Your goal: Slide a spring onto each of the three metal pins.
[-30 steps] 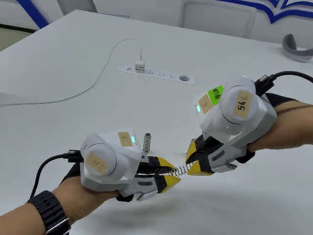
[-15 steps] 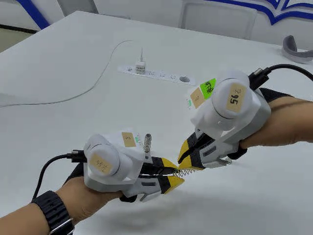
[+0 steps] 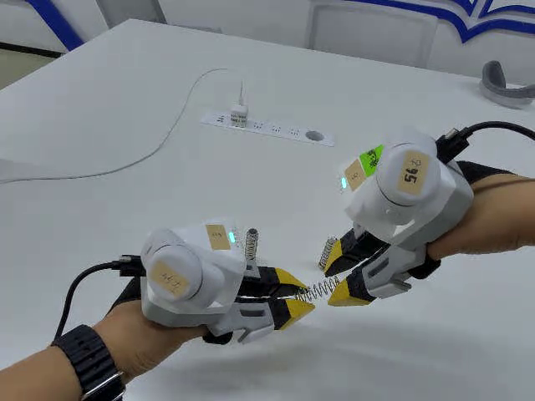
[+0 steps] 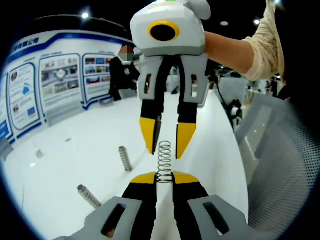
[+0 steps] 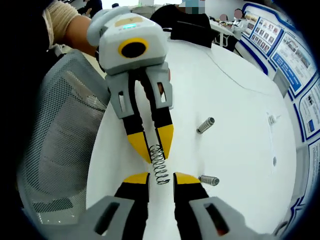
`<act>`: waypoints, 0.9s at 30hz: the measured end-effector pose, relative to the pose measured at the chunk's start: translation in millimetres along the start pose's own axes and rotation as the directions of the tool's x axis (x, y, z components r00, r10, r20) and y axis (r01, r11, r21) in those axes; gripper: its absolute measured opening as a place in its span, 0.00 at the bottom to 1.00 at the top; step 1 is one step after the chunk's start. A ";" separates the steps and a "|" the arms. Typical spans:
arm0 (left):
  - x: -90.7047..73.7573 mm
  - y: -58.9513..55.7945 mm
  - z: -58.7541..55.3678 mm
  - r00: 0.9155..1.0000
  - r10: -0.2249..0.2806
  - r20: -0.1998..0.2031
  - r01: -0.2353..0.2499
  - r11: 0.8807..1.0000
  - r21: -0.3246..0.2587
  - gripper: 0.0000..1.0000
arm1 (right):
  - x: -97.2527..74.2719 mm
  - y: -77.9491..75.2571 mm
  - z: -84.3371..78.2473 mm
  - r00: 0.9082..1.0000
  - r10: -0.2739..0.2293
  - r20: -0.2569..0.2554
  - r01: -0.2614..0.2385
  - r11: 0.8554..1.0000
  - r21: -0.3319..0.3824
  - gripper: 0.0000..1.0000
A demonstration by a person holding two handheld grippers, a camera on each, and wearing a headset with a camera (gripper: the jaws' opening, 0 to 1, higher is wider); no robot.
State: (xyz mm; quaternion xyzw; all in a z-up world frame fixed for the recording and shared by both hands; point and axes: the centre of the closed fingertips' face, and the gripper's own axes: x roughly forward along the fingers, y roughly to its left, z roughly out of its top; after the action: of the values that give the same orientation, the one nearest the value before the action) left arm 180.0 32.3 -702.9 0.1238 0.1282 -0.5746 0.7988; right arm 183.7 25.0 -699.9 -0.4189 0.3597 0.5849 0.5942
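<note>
My left gripper point(image 3: 299, 295) is shut on one end of a small steel spring point(image 3: 316, 291) and holds it level just above the white table point(image 3: 125, 100). My right gripper point(image 3: 338, 276) faces it with its jaws open around the spring's free end. In the left gripper view my own jaws point(image 4: 164, 177) pinch the spring point(image 4: 164, 159), and the right gripper point(image 4: 164, 142) straddles its far end. The right gripper view has its own jaws point(image 5: 161, 179) apart beside the spring point(image 5: 159, 167). Two pins carrying springs point(image 3: 251, 244) point(image 3: 324, 253) stand just behind the grippers.
A white power strip point(image 3: 280, 129) with a plug point(image 3: 239, 113) lies further back, and its cable point(image 3: 150, 150) runs off to the left. A grey curved object point(image 3: 506, 83) rests at the far right edge. Mesh chairs point(image 5: 65, 125) stand beside the table.
The right gripper's jaws have opened and let go of the spring's end, then backed off slightly to the right. The left gripper still holds the spring in place.
</note>
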 end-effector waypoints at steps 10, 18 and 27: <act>-0.3 0.1 1.6 1.000 0.001 0.002 -0.001 1.000 0.004 0.11 | 1.0 -0.6 -3.2 1.000 -0.002 0.016 0.001 1.000 0.018 0.13; 1.1 1.5 0.8 1.000 0.004 0.002 -0.004 1.000 0.000 0.11 | -8.6 2.0 15.3 0.998 -0.007 0.060 0.006 1.000 0.011 0.13; 1.6 2.2 0.3 1.000 0.008 0.000 -0.008 1.000 -0.002 0.11 | -7.2 4.2 30.2 0.997 -0.013 0.072 0.014 1.000 -0.021 0.13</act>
State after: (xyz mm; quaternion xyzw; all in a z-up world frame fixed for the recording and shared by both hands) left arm 182.6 31.5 -703.0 0.1235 0.1283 -0.5711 0.8013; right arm 177.3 49.7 -681.8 -0.4064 0.3290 0.5992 0.6063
